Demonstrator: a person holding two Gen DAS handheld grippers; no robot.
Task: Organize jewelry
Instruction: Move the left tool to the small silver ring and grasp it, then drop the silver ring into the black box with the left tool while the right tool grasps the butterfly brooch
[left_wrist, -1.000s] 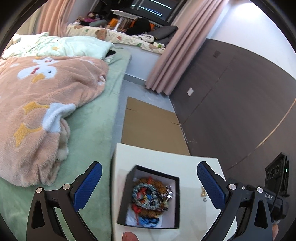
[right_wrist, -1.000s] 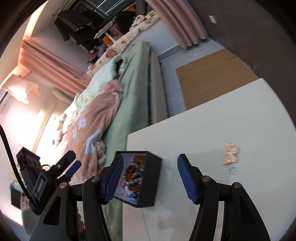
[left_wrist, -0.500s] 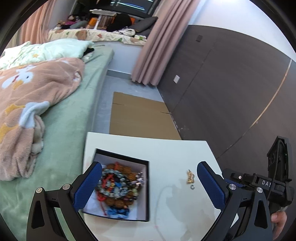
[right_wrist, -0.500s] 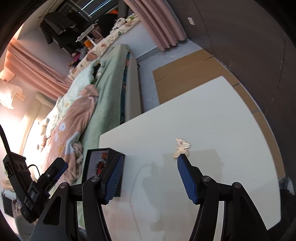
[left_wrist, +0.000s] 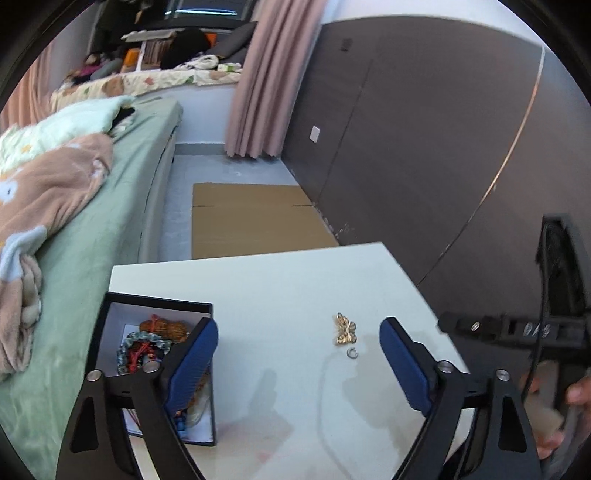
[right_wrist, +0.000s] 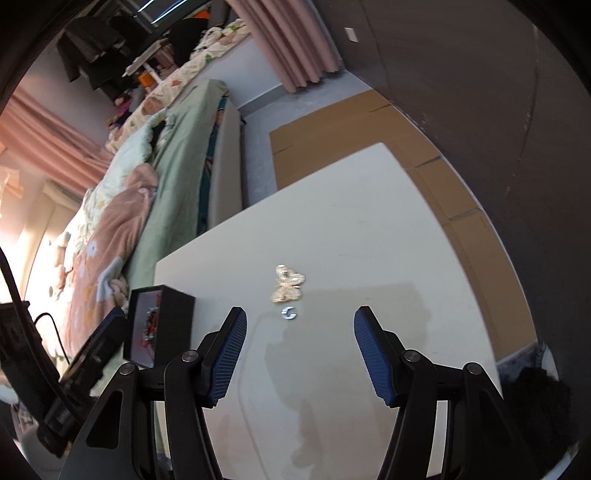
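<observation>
A: What is being shown on the white table (left_wrist: 280, 291)?

B: A gold butterfly ornament (left_wrist: 345, 328) is being seen lying flat near the middle, with a small silver ring (left_wrist: 351, 353) just beside it, apart from it. At the table's left edge an open black box (left_wrist: 110, 314) is being shown, with bead bracelets (left_wrist: 142, 347) heaped inside.

A: And the tongs?

B: The left gripper (left_wrist: 297, 354) is being held above the table, its jaws being closed yet wide apart, nothing being gripped between them; its left finger is being seen in front of the box. The right gripper (right_wrist: 299, 354) is being held half open over bare tabletop, nothing being clasped; the butterfly ornament (right_wrist: 288, 282) and ring (right_wrist: 289, 313) are lying just beyond its fingertips.

A: What is being seen around?

B: A bed (left_wrist: 92, 229) on the left and flattened cardboard (left_wrist: 251, 221) on the floor.
</observation>
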